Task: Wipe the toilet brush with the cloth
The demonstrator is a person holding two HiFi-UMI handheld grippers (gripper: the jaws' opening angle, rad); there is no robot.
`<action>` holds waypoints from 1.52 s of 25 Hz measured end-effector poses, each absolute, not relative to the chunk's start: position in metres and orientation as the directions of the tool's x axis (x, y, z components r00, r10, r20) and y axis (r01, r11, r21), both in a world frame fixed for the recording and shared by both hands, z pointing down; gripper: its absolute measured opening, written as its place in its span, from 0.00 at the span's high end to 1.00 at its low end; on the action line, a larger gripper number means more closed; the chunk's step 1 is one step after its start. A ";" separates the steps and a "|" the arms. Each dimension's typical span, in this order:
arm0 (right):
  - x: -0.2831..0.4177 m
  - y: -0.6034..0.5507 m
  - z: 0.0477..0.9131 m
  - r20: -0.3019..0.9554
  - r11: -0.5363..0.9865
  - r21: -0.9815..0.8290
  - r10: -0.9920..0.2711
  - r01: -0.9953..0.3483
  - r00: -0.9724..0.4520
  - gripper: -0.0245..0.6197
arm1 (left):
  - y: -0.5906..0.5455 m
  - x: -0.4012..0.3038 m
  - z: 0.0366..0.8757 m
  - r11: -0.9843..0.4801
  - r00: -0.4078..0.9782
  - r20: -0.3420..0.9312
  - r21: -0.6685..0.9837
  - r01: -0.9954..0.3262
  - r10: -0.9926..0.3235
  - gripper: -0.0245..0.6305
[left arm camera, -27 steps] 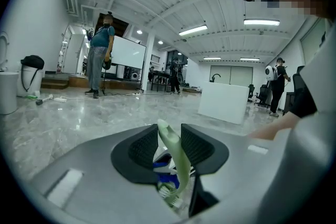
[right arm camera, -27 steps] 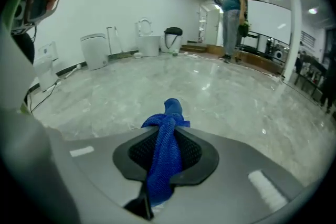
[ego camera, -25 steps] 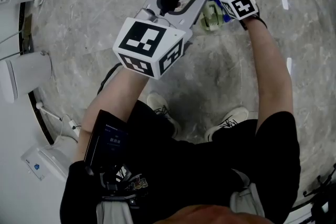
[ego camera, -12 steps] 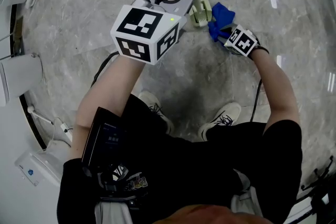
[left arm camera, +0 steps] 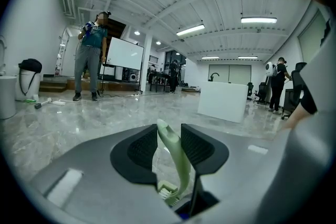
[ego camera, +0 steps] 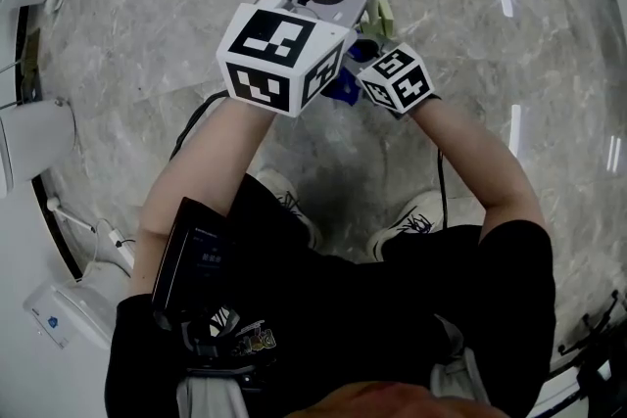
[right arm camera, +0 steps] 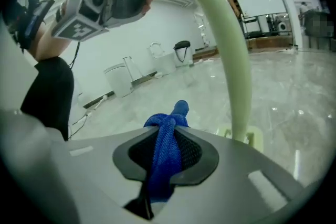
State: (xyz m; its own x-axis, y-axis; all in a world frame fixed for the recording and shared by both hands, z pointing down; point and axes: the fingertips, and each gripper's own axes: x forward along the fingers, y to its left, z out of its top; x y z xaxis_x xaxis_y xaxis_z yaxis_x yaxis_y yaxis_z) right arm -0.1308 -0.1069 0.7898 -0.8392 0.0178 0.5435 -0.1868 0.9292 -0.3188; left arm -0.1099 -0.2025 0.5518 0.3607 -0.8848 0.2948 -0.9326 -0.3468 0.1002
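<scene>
**Left gripper view.** Left claw (left arm camera: 170, 153): both dark pads closed on the pale green handle of the toilet brush (left arm camera: 177, 165), which stands between them, nearly upright and slightly curved. Its white-bristled head hangs low, close in under the claw. A sliver of the blue cloth (left arm camera: 184, 214) shows just beneath the head. Background: grey marble floor (left arm camera: 79, 118), a white block (left arm camera: 223, 101), and a person (left arm camera: 92, 55) standing far off at the left.

**Right gripper view.** Right claw (right arm camera: 165, 153): pads pinched on a bunched fold of the cloth, which runs through the gap and pokes out past the tips. The brush handle arcs down from the upper edge at the right of the claw, and the brush head sits just beside the right pad. Whether cloth and brush touch cannot be told here. The left claw grips the handle's top at the upper left.

**Head view.** Both claws are held in the air over the floor, not resting on anything. The two marker cubes sit close together, the right one lower. Blue cloth shows between them, and a strip of green brush lies past the left claw's jaw. The person's shoes (ego camera: 426, 215) are below.
</scene>
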 end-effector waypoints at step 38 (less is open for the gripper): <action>-0.038 -0.161 0.774 0.518 0.835 -0.546 0.269 -0.071 -0.812 0.87 | -0.209 -0.119 0.550 -0.333 0.353 0.275 0.119 -0.935 -0.894 0.73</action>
